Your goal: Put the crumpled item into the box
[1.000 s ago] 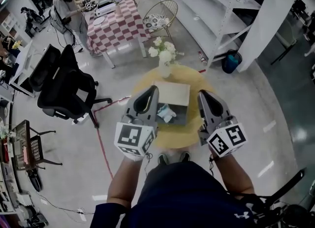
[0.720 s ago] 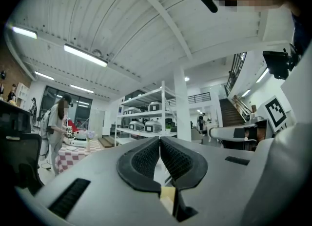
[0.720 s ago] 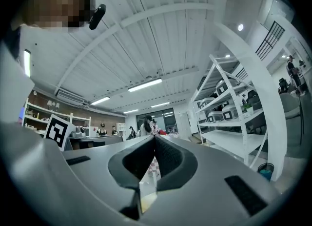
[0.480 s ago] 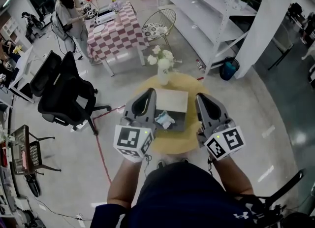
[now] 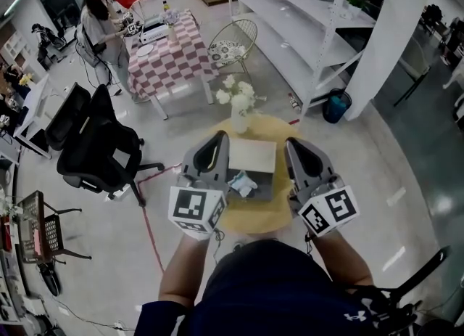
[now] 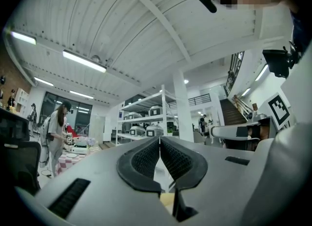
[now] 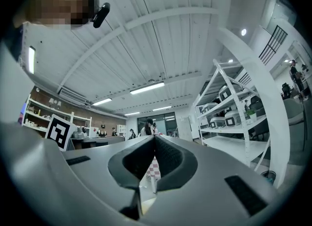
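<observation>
On the round yellow table (image 5: pixel 270 211) stands a box (image 5: pixel 262 182) with a dark grey inside and its pale lid (image 5: pixel 252 155) swung back. A crumpled pale blue and white item (image 5: pixel 243 183) lies on the box's dark inside, at its left. My left gripper (image 5: pixel 220 137) is held up above the box's left side, and my right gripper (image 5: pixel 291 142) above its right side. In the left gripper view the left gripper (image 6: pixel 159 140) has its jaws together with nothing held. The right gripper (image 7: pixel 154 137) is shut and empty too. Both point up and away from the table.
A white vase of white flowers (image 5: pixel 239 102) stands at the table's far edge. A black office chair (image 5: pixel 98 142) is to the left. Farther off are a checkered table (image 5: pixel 170 48) with a person (image 5: pixel 98 19) beside it, a wire chair (image 5: pixel 233 31), metal shelving (image 5: pixel 312 15) and a white pillar (image 5: pixel 395 30).
Both grippers stay shut and raised. The table, box and crumpled item have slid slightly up in the head view; the item keeps its place in the box.
</observation>
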